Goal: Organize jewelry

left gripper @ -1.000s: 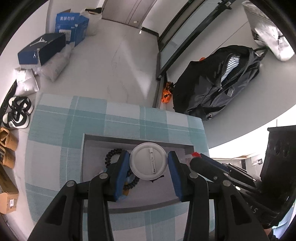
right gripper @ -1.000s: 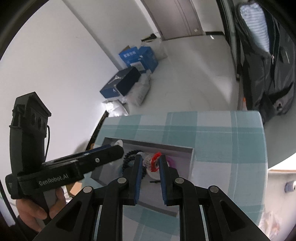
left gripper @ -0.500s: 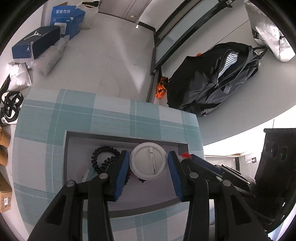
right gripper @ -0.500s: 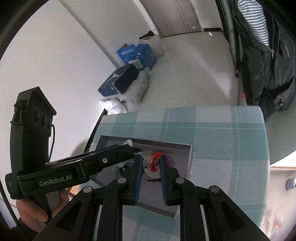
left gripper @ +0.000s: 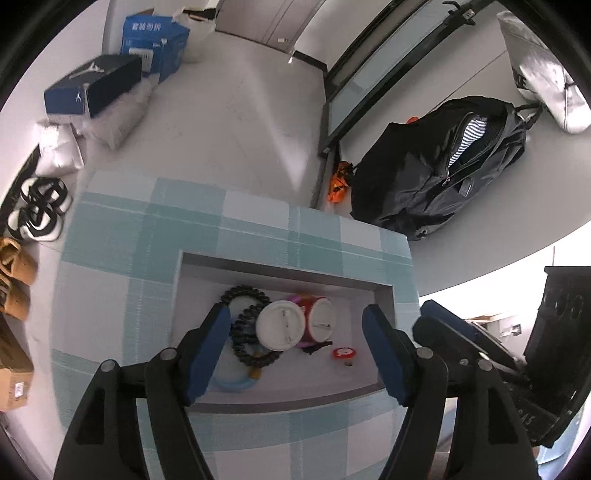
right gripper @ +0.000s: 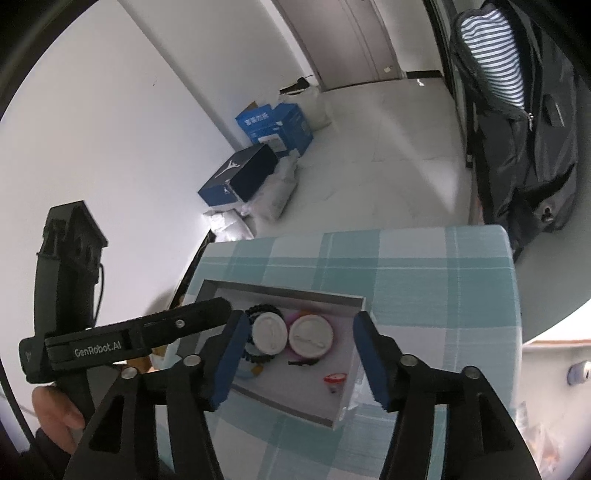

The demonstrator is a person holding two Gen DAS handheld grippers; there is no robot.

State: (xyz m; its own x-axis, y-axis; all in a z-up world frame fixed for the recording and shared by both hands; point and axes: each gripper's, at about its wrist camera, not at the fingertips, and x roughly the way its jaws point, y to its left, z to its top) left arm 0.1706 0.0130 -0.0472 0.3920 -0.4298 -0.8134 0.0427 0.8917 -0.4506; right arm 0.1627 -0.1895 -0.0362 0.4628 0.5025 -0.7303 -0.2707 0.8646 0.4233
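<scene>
A grey tray point(left gripper: 280, 272) point(right gripper: 284, 291) sits on the checked tablecloth. In it lie two white round badges point(left gripper: 279, 325) point(left gripper: 322, 324), pin side up, also in the right wrist view point(right gripper: 269, 332) point(right gripper: 311, 336). A black beaded bracelet point(left gripper: 246, 334) and a light blue ring point(left gripper: 231, 383) lie left of them, a small red clip point(left gripper: 344, 352) point(right gripper: 334, 377) to the right. My left gripper point(left gripper: 301, 354) is open and empty above the tray. My right gripper point(right gripper: 297, 362) is open and empty above the tray.
The checked tablecloth point(left gripper: 122, 229) covers a small table; its far edge drops to the floor. A black backpack point(left gripper: 439, 162), blue boxes point(left gripper: 155, 33) and shoes point(left gripper: 37, 210) are on the floor. The left gripper's body point(right gripper: 122, 341) shows in the right wrist view.
Both grippers opened and pulled back up. The left let go of its white badge into the tray; the right let go of the red-and-white item it held.
</scene>
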